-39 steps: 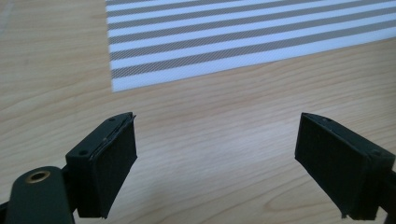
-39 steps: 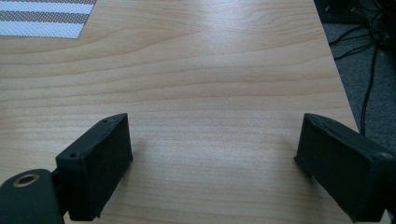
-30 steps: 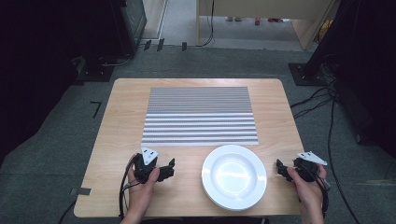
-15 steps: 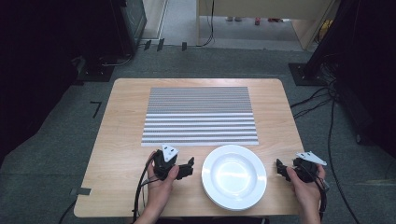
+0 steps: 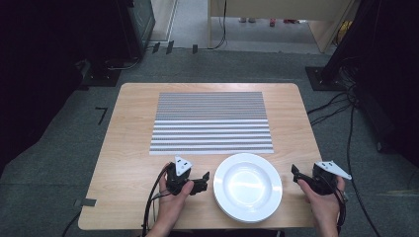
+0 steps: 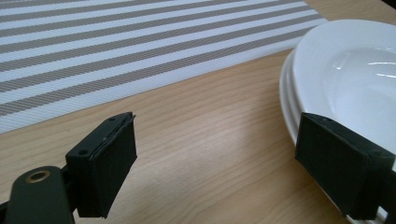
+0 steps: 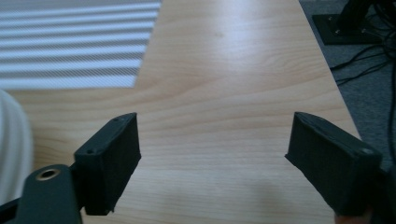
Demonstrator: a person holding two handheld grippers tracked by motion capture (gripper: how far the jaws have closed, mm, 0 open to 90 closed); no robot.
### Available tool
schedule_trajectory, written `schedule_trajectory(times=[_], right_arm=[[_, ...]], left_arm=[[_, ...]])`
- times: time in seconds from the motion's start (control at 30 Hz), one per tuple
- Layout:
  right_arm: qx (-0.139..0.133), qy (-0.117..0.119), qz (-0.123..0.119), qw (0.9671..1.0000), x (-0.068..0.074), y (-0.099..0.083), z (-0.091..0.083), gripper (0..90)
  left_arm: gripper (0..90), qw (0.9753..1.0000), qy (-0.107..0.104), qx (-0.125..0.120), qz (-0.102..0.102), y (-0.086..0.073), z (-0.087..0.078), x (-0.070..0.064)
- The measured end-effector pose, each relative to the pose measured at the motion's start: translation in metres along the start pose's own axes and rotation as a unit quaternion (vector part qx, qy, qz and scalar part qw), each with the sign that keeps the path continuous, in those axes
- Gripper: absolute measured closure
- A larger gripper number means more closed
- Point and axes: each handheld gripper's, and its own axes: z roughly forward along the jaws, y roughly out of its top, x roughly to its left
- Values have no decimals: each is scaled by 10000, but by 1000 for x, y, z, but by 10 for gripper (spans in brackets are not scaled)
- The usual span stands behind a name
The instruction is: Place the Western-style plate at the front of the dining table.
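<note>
Two white plates [image 5: 247, 186] are sitting stacked near the table's [image 5: 133, 148] front edge. The left gripper [image 5: 203, 177], jaws apart, is nearing the rim; it could bump them or slip. The right gripper [image 5: 295, 174] is waiting, jaws apart.

A fixed high camera looks forward and down over the whole wooden table [image 5: 128, 148] from the person's side. Each gripper camera sits low and close to the tabletop, looking out between its own jaws. All three views share the striped placemat [image 5: 211, 122] and the stack of white plates [image 5: 248, 185].
</note>
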Motion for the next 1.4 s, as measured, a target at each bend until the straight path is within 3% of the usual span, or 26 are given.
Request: schedule_trajectory(times=[0.17, 0.23, 0.3, 0.37, 0.63, 0.67, 0.77, 0.9, 1.1, 1.4], right_arm=[[-287, 362, 276, 9986, 17, 3, -15, 295], [-287, 613, 151, 9976, 28, 1, -20, 394], [-279, 671, 104, 9973, 32, 0, -21, 416], [-259, 897, -28, 9956, 41, -2, -26, 489], [-251, 1181, -70, 9927, 52, -9, -31, 577], [-127, 1257, -96, 9919, 54, -9, -29, 600], [-78, 1289, -91, 9916, 56, -10, -29, 618], [14, 1426, 95, 9897, 57, -9, -29, 682], [111, 1560, 184, 9875, 57, -9, -28, 731], [209, 1662, 408, 9850, 56, -9, -27, 754]], left_arm=[[131, 9997, -256, -51, -2, -2, -3, -9], [131, 9994, -355, -58, 3, -3, -4, -12], [131, 9990, -441, -60, 18, -4, -5, -15], [138, 9985, -544, -35, 30, -6, -6, -17], [145, 9967, -804, 57, 71, -12, -4, -26], [154, 9965, -823, 67, 91, -12, -4, -27], [172, 9962, -866, 74, 91, -14, -3, -30], [328, 9958, -906, 100, 134, -15, -3, -34], [442, 9935, -1121, 134, 173, -18, -3, -36], [501, 9910, -1326, 174, 113, -19, -3, -38]])
